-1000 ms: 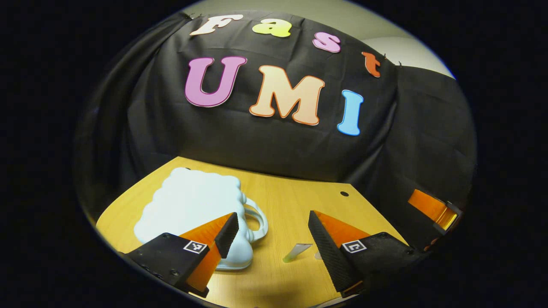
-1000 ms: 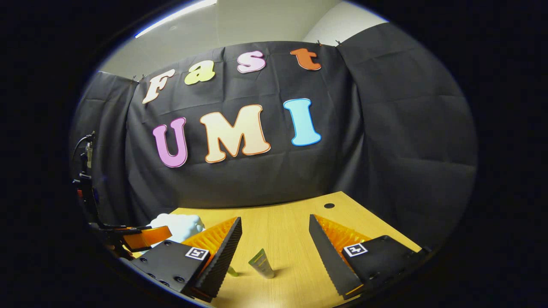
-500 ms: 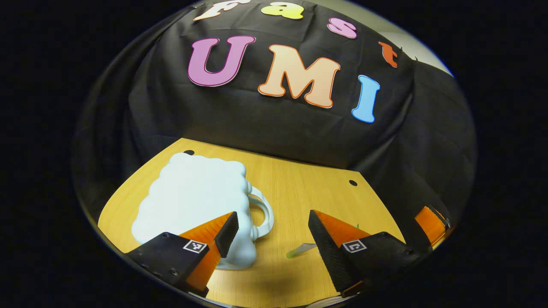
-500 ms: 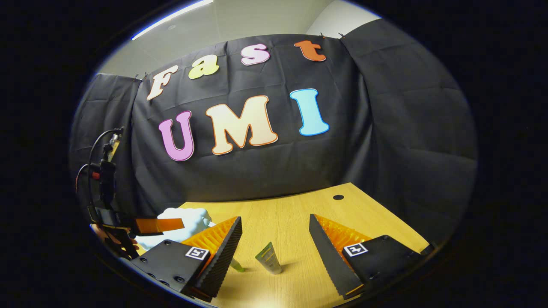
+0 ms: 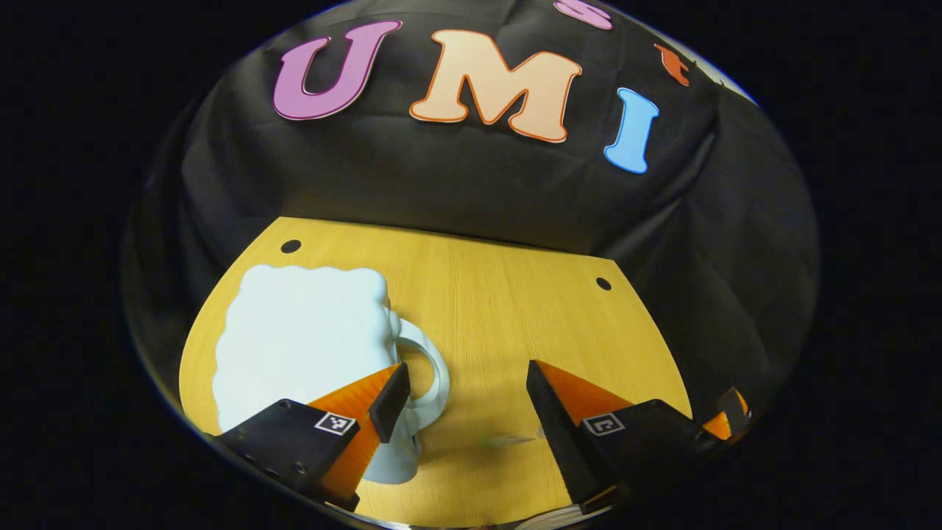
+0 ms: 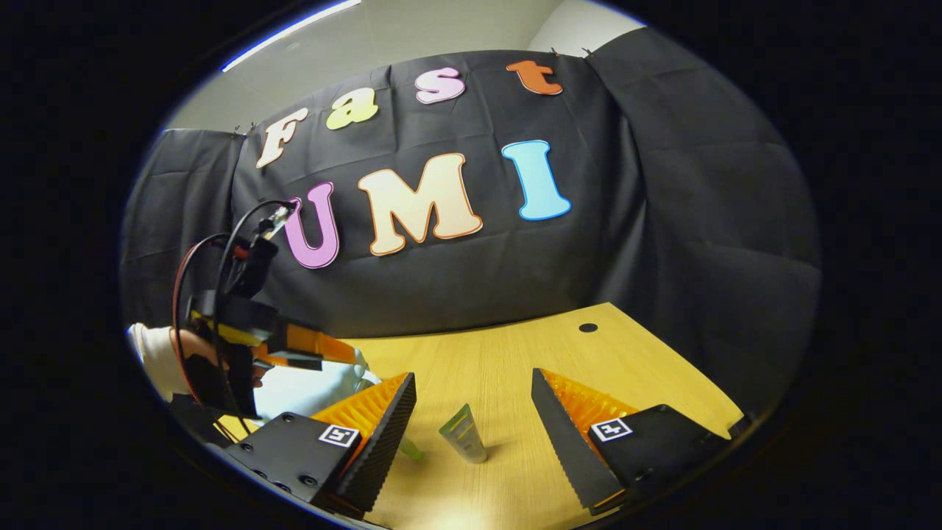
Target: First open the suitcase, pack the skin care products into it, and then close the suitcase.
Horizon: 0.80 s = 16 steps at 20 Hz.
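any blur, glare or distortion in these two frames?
Left gripper view: fisheye bows the table edges; the white suitcase is bright, nearly blown out; the small tube is smeared and faint. Right gripper view: the standing tube is sharp with a short shadow; a bright sheen on the wood at bottom.

My table (image 5: 486, 294) is honey-yellow wood with fine straight grain, and two small black holes (image 5: 291, 246) sit near its far edge. On the table, the suitcase (image 5: 294, 338) is pale mint, nearly white, plain, with a scalloped outline; its handle (image 5: 430, 368) has the same pale tint. Right of the suitcase, from my right claw's view, a tube (image 6: 462, 434) stands light green with a darker olive band and a grey-white cap. Just left of the tube lies a brighter green sliver (image 6: 409, 447). Behind the table, the cloth (image 6: 662, 221) is flat black. Above the cloth, the wall (image 6: 412, 37) is dull beige.
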Motion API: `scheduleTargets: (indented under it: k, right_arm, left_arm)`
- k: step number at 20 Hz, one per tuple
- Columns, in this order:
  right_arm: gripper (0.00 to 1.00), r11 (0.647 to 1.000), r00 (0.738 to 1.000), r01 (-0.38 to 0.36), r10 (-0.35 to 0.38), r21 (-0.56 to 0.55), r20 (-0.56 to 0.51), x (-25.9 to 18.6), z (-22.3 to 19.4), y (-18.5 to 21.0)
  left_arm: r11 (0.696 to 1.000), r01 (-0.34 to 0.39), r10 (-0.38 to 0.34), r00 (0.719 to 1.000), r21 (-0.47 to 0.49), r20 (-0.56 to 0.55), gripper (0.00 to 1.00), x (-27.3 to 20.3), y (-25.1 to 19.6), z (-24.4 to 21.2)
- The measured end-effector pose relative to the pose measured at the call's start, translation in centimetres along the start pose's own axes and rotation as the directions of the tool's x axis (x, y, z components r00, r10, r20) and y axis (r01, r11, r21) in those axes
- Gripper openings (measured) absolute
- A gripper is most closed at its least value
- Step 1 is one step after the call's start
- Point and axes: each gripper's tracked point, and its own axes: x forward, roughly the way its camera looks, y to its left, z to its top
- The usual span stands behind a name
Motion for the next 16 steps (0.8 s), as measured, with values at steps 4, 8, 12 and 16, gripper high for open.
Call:
scheduleTargets:
  k: [4, 8, 12, 16]
  right_arm:
    - [0.98, 1.0, 1.0, -0.007, 0.007, 0.0, -0.025, -0.4, -0.9, 0.1]
    - [0.98, 1.0, 0.999, -0.021, 0.021, -0.003, -0.038, -0.7, -1.6, 0.5]
    - [0.98, 0.999, 0.998, -0.031, 0.031, -0.007, -0.049, -1.1, -2.1, 0.8]
    - [0.98, 0.999, 0.997, -0.039, 0.039, -0.003, -0.065, -1.2, -2.7, 1.0]
  left_arm:
    - [1.0, -0.004, 0.003, 0.995, -0.02, -0.098, 0.96, 1.9, -0.5, -0.3]
    - [0.998, -0.047, 0.039, 0.974, -0.033, -0.224, 0.95, 4.1, -0.1, -1.9]
    - [0.99, -0.105, 0.066, 0.936, -0.093, -0.346, 0.95, 6.0, 0.6, -3.6]
    - [0.988, -0.138, 0.101, 0.908, -0.063, -0.406, 0.95, 7.6, 1.3, -4.2]
